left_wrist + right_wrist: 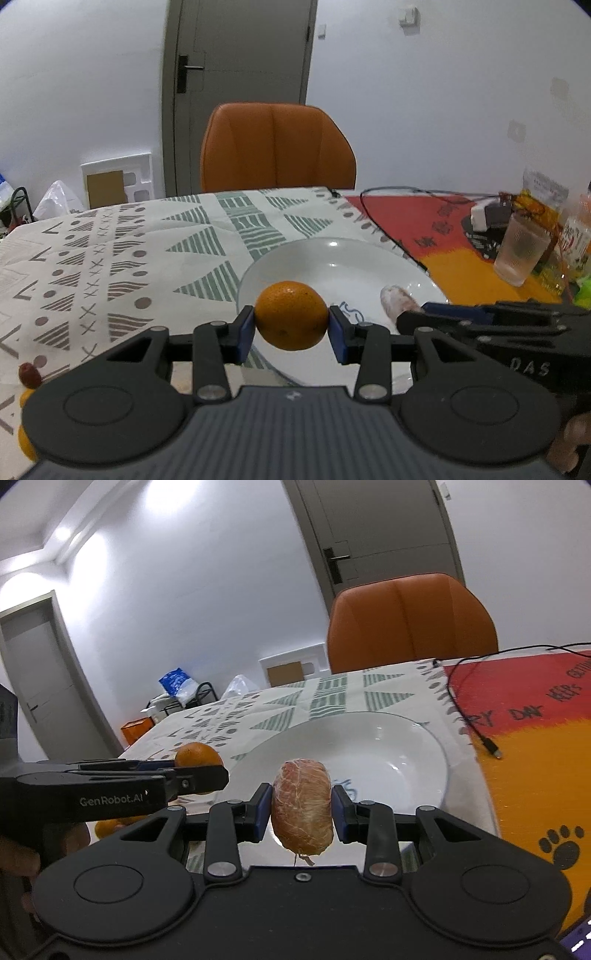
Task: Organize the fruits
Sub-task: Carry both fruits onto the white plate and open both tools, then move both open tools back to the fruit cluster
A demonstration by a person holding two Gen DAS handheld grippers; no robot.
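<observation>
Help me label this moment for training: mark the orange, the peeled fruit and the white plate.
orange (291,314), left wrist view, middle of its rind.
peeled fruit (302,806), right wrist view, centre of its pale pith.
white plate (402,760), right wrist view, bare inner bowl.

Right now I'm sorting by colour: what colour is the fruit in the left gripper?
Orange. The fruit shows best in the left wrist view, clamped in the left gripper.
</observation>
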